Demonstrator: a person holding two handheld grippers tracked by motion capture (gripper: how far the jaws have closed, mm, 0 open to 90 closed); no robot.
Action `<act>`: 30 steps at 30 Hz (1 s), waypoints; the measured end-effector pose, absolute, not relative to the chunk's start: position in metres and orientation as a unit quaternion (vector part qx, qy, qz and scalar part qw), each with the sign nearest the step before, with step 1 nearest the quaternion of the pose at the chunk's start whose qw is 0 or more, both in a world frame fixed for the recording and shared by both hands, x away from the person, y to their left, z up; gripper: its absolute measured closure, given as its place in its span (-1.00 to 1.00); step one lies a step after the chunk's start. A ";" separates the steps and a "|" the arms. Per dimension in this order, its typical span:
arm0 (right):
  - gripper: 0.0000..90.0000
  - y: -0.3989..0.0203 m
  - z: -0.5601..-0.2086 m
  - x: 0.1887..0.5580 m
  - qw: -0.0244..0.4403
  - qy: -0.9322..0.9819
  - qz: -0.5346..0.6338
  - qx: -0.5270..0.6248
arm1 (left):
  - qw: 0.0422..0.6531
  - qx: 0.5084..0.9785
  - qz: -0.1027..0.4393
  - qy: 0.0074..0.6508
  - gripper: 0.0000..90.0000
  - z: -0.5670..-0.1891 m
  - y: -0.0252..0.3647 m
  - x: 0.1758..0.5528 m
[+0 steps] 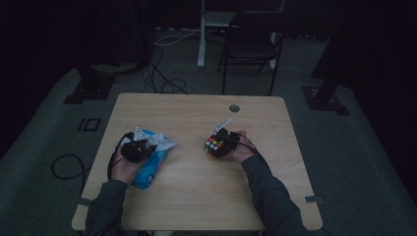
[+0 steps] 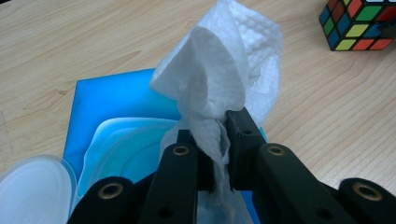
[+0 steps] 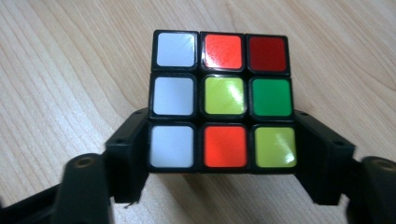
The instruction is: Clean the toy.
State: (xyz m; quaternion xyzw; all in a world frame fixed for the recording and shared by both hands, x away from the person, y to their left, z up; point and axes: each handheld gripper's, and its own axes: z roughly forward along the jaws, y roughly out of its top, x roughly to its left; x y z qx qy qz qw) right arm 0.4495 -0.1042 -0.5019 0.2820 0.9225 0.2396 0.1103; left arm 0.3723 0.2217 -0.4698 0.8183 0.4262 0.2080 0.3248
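Left tool [image 2: 219,140] pinching one tissue [image 2: 224,70], right tool [image 3: 224,154] clamping one cube [image 3: 222,100]

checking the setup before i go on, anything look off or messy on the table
Nothing is spilled or damaged. The cube is scrambled, its colours mixed, and sits between the right gripper jaws. The wipes pack has its lid open, with one wipe pinched and pulled up by the left gripper.

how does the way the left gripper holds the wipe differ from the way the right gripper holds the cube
The left gripper has its jaws nearly together, pinching a thin twisted neck of the soft white wipe; the right gripper has its jaws spread wide, one on each side of the rigid cube. The wipe rises out of the blue pack; the cube is by itself over bare table. Both are gripped from two sides.
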 end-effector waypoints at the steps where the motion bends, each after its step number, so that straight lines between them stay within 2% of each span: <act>1: -0.27 -0.104 -0.502 0.450 0.110 0.924 0.237 0.278 | 0.325 0.819 0.207 0.426 0.86 -0.470 0.221 0.372; 30: -0.24 -0.104 -0.492 0.440 0.108 0.937 0.261 0.205 | 0.341 0.828 0.197 0.399 0.86 -0.463 0.207 0.374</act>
